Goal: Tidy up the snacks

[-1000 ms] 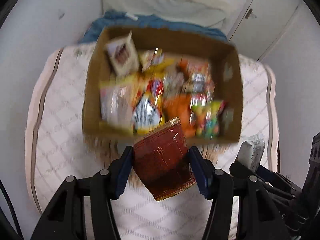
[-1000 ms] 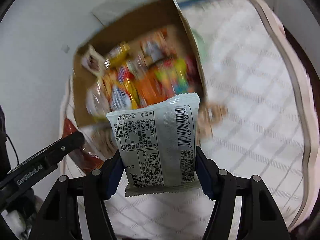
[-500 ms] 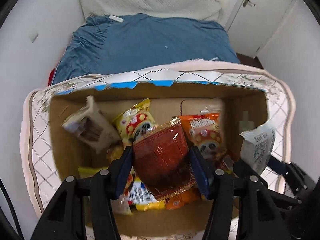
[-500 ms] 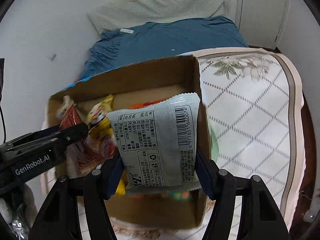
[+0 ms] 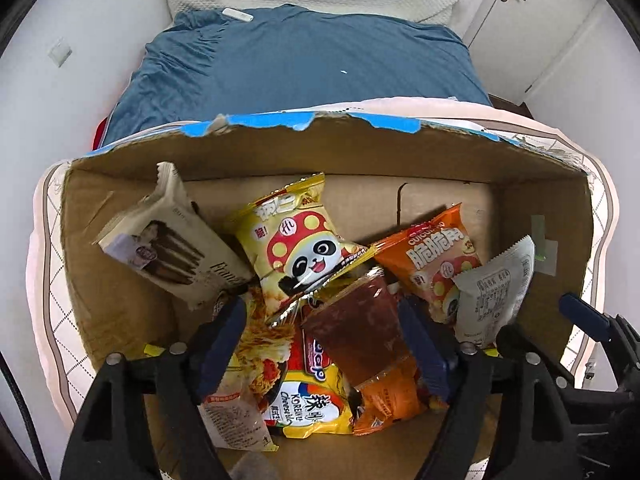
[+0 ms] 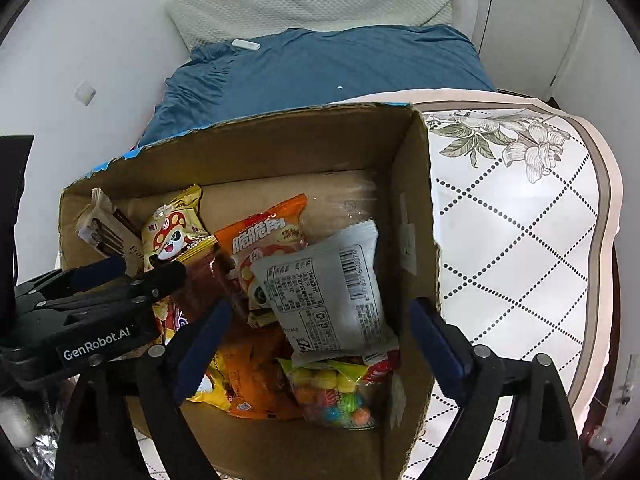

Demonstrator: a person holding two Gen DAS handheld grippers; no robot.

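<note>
Your left claw [image 5: 320, 336] is spread wide above the cardboard box [image 5: 120, 320], its jaws apart and clamped on nothing. The dark red packet [image 5: 360, 328] lies loose between them, resting on the heap inside the box. Your right claw [image 6: 320, 336] is likewise parted, with nothing in its grip. The grey packet [image 6: 328, 288] lies tilted, barcode side up, on the pile in the right half of the box, touching neither finger. In the right wrist view your left claw's black frame crosses the box's left side and hides part of the heap.

Counted in the box: one dark red packet, one grey packet, one bag of coloured sweets [image 6: 340, 396] nearest you, one yellow noodle pack [image 5: 312, 400], one orange pack [image 6: 252, 384] low in the pile, one orange crisp bag [image 5: 432, 256], one yellow panda bag [image 5: 300, 240], and one cream biscuit box [image 5: 172, 252] leaning against the left wall. More wrappers lie beneath, too covered to count.

The box sits on a white quilted mattress [image 6: 520, 240]. Beyond it lie a blue sheet [image 5: 300, 64], then a white pillow [image 6: 312, 0] against the wall. A white door [image 6: 520, 20] stands far right.
</note>
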